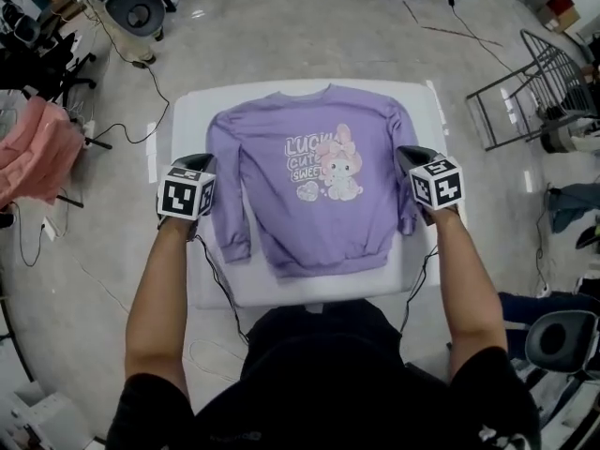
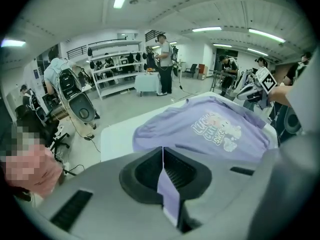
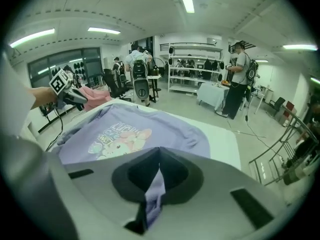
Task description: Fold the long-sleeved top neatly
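White worktop (image 1: 187,120) keeps top (image 1: 281,190) flat; left gripper (image 2: 163,151) and right gripper (image 3: 159,151) fingers (image 2: 145,171) each clamp its cloth, likely to fold the sides inward.

Head view looks down; gripper views share sweatshirt (image 1: 314,186).

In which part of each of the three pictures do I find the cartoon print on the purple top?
Head view: the cartoon print lies near the centre, on the chest of the purple top.
Left gripper view: the print is right of centre, above the jaws.
Right gripper view: the print is left of centre, above the jaws.
Shared landmark: the white table under the top.
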`<state>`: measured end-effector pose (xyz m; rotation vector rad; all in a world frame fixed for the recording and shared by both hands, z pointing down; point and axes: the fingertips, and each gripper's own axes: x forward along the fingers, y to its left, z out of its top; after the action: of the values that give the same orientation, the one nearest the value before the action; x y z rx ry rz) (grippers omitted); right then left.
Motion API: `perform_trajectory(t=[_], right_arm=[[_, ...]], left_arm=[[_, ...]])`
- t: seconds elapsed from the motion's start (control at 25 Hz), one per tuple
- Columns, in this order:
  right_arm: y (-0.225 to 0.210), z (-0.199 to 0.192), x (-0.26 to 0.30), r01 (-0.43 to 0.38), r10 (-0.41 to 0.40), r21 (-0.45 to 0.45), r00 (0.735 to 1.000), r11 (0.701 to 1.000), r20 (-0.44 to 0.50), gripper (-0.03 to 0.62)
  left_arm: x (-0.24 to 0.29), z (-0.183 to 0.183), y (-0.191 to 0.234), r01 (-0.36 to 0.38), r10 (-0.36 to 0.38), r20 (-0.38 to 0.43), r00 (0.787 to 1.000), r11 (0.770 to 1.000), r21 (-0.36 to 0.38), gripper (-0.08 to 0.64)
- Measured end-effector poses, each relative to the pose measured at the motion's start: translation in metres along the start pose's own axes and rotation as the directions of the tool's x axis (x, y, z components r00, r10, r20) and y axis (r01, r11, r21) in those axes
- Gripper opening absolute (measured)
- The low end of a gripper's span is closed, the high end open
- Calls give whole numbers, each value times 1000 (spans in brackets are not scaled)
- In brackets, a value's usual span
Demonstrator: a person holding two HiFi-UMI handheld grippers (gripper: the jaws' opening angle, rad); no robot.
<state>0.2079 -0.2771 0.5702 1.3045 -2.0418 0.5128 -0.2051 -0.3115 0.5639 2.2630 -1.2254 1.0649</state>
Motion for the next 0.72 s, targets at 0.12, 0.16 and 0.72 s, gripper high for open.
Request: perform_trajectory(t=[0.12, 0.16, 0.72], right_arm=[[22, 1, -21, 18, -19, 27, 999, 999, 34, 5], [30, 1, -28, 22, -23, 34, 999, 999, 46, 5], [118, -112, -103, -53, 54, -30, 998, 998, 16, 6]], left_arm=[[-21, 0, -18, 27, -27, 48, 999, 1000, -8, 11], [-28, 1, -24, 37, -36, 63, 997, 999, -11, 11], [-103, -103, -153, 84, -80, 78, 994, 995, -49, 12]])
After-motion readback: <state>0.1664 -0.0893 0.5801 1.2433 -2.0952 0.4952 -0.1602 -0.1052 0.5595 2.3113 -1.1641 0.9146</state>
